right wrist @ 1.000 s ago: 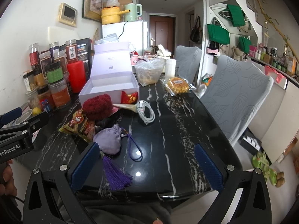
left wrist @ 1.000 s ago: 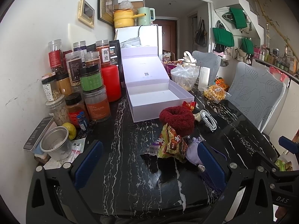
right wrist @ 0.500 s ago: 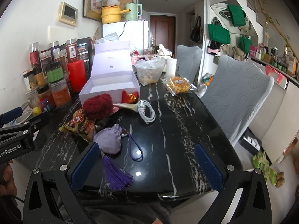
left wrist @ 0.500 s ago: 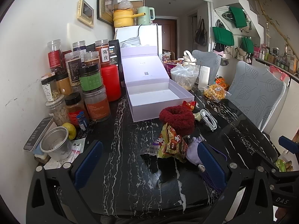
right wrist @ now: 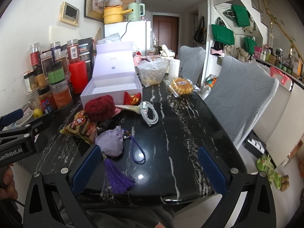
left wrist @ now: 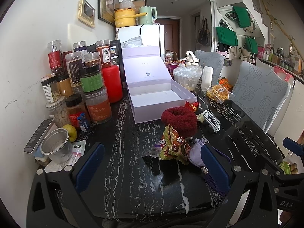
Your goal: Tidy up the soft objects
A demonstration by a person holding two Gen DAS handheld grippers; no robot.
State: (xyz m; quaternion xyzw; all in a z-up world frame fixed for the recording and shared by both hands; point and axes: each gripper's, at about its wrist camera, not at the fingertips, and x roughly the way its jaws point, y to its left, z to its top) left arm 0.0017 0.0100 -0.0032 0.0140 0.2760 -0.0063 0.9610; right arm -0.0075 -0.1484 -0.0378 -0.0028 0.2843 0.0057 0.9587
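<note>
Both grippers hang wide and empty — the left gripper (left wrist: 150, 162) and right gripper (right wrist: 149, 168) at lower centre of their views. The lilac sachet pouch (right wrist: 111, 142) lies left of centre, just beside the right gripper's left finger, nearer that hand — its long axis runs bottom-to-top, purple tassel (right wrist: 118, 176) toward the jaws. The open white box (right wrist: 112, 89) sits beyond, upper left.

- the black marble table (right wrist: 190, 133) lies bare on its right half, an open lane toward the chairs.
- jars (left wrist: 91, 87) crowd the left wall side, beside the open white box (left wrist: 161, 102).
- a snack packet (left wrist: 172, 146), red fuzzy roll (left wrist: 180, 119) and purple pouch (right wrist: 112, 142) cluster before the box.
- a white cable (right wrist: 150, 114) lies just right of them.
</note>
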